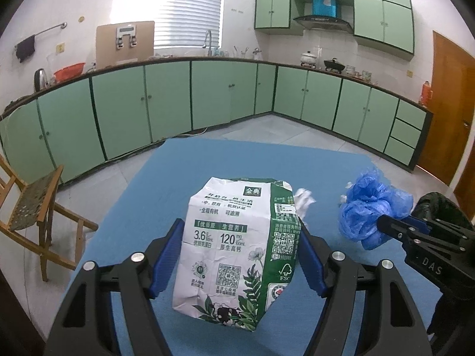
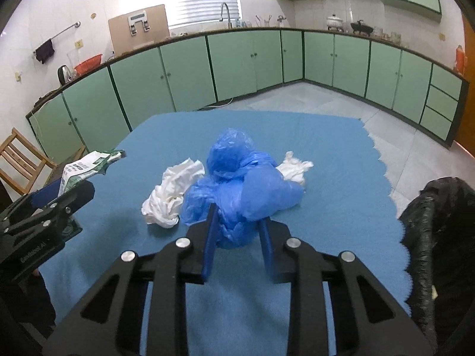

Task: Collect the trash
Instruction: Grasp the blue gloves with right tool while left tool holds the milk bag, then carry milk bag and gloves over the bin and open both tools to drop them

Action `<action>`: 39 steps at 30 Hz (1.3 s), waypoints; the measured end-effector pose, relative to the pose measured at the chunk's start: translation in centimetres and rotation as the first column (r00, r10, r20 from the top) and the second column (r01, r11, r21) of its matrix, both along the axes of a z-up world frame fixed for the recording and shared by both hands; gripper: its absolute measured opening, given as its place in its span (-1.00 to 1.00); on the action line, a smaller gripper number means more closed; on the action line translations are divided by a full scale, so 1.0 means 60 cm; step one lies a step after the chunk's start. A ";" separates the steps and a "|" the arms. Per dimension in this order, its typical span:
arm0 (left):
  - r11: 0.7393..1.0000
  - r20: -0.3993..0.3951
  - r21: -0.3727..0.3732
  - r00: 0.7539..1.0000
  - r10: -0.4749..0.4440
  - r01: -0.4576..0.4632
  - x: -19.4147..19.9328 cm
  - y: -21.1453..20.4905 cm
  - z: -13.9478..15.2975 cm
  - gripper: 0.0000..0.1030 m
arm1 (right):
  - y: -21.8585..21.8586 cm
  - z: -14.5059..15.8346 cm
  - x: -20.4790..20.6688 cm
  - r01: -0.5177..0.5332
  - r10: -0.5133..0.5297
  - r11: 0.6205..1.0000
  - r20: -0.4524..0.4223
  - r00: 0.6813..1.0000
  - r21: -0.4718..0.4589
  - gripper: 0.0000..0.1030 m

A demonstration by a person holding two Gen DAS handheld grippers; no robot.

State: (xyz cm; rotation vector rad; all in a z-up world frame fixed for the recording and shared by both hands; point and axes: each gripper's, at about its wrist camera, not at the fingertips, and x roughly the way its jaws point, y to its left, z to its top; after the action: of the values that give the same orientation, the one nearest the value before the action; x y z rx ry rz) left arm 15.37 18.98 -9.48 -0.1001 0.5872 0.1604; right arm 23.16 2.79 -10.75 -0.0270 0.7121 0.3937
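A crumpled white and green milk carton (image 1: pixel 237 246) stands upright between the blue pads of my left gripper (image 1: pixel 239 222), which is shut on its sides. The right wrist view shows the same carton (image 2: pixel 89 166) at the far left, in the left gripper (image 2: pixel 68 195). My right gripper (image 2: pixel 237 216) is shut on a bunched blue plastic bag (image 2: pixel 237 178) in the middle of the blue-clothed table (image 2: pixel 326 222). In the left wrist view this blue bag (image 1: pixel 368 207) shows at the right, with the right gripper (image 1: pixel 386 225) on it. One crumpled white tissue (image 2: pixel 172 195) lies left of the bag and another tissue (image 2: pixel 294 169) lies behind it to the right.
A black bin bag (image 2: pixel 439 237) sits off the table's right edge. A wooden chair (image 1: pixel 35 216) stands on the floor to the left. Green kitchen cabinets (image 1: pixel 166 101) line the far walls. A brown door (image 1: pixel 451 103) is at the right.
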 end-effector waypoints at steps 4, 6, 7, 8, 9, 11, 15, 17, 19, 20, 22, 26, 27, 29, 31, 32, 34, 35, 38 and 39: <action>1.000 0.021 -0.006 1.000 -0.020 0.020 -0.011 -0.014 0.020 0.37 | -0.020 0.026 -0.016 0.013 -0.013 1.000 0.021 1.000 0.013 -0.51; 1.000 0.028 -0.004 0.999 -0.028 0.028 -0.014 -0.022 0.029 0.37 | -0.029 0.039 -0.026 0.015 -0.015 1.000 0.038 0.999 0.021 -0.51; 0.999 0.034 0.000 0.999 -0.038 0.038 -0.018 -0.030 0.035 0.37 | -0.034 0.045 -0.032 0.016 -0.017 1.000 0.046 0.999 0.023 -0.51; 0.999 0.037 0.001 0.998 -0.044 0.044 -0.019 -0.035 0.039 0.37 | -0.039 0.050 -0.035 0.018 -0.019 1.000 0.051 0.998 0.024 -0.51; 0.998 0.044 0.003 0.997 -0.056 0.056 -0.022 -0.043 0.044 0.37 | -0.045 0.058 -0.040 0.020 -0.021 0.999 0.060 0.998 0.025 -0.51; 0.997 0.052 0.004 0.996 -0.073 0.073 -0.027 -0.055 0.051 0.37 | -0.056 0.070 -0.049 0.023 -0.026 0.999 0.075 0.997 0.029 -0.51; 0.994 0.069 0.003 0.991 -0.112 0.112 -0.032 -0.086 0.067 0.37 | -0.088 0.094 -0.068 0.043 -0.046 0.998 0.105 0.993 0.037 -0.51; 0.991 0.075 0.002 0.988 -0.133 0.134 -0.032 -0.102 0.075 0.37 | -0.108 0.105 -0.076 0.056 -0.060 0.998 0.117 0.991 0.041 -0.51; 0.988 0.086 0.005 0.984 -0.155 0.155 -0.031 -0.119 0.083 0.37 | -0.124 0.113 -0.081 0.069 -0.074 0.997 0.126 0.989 0.043 -0.51; 0.986 0.093 0.010 0.981 -0.168 0.168 -0.032 -0.130 0.088 0.37 | -0.136 0.118 -0.085 0.077 -0.082 0.996 0.132 0.988 0.045 -0.51; 0.981 0.106 0.014 0.976 -0.192 0.191 -0.030 -0.150 0.096 0.36 | -0.152 0.123 -0.090 0.089 -0.095 0.995 0.140 0.986 0.048 -0.51; 0.972 0.124 0.008 0.964 -0.233 0.234 -0.024 -0.185 0.112 0.36 | -0.198 0.139 -0.102 0.127 -0.133 0.991 0.166 0.977 0.046 -0.51; 0.969 0.129 0.009 0.961 -0.245 0.246 -0.023 -0.195 0.115 0.36 | -0.208 0.143 -0.105 0.136 -0.142 0.990 0.170 0.975 0.047 -0.51; 0.964 0.137 0.012 0.954 -0.266 0.267 -0.020 -0.215 0.120 0.36 | -0.234 0.151 -0.109 0.160 -0.166 0.986 0.181 0.969 0.047 -0.51; 0.957 0.144 0.014 0.947 -0.287 0.288 -0.018 -0.236 0.124 0.36 | -0.259 0.156 -0.114 0.186 -0.191 0.981 0.190 0.963 0.045 -0.51; 0.953 0.147 0.014 0.942 -0.300 0.302 -0.015 -0.248 0.126 0.36 | -0.274 0.158 -0.116 0.202 -0.207 0.978 0.193 0.959 0.045 -0.51; 0.945 0.152 0.012 0.934 -0.325 0.327 -0.013 -0.272 0.129 0.36 | -0.300 0.160 -0.118 0.229 -0.233 0.973 0.196 0.953 0.044 -0.51; 0.940 0.155 0.013 0.928 -0.340 0.342 -0.011 -0.286 0.131 0.36 | -0.309 0.160 -0.120 0.240 -0.244 0.970 0.197 0.950 0.043 -0.51; 0.922 0.161 0.015 0.909 -0.385 0.387 -0.002 -0.326 0.135 0.36 | -0.352 0.160 -0.127 0.285 -0.287 0.958 0.205 0.936 0.036 -0.51; 0.913 0.164 0.013 0.900 -0.404 0.408 0.002 -0.343 0.136 0.36 | -0.370 0.159 -0.129 0.303 -0.303 0.952 0.207 0.930 0.033 -0.51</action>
State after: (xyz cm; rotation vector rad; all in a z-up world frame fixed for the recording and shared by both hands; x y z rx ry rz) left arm 15.46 -1.63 -1.33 -0.0090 0.4343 -0.2600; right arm 15.44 -19.41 -1.21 0.0413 0.4958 0.0914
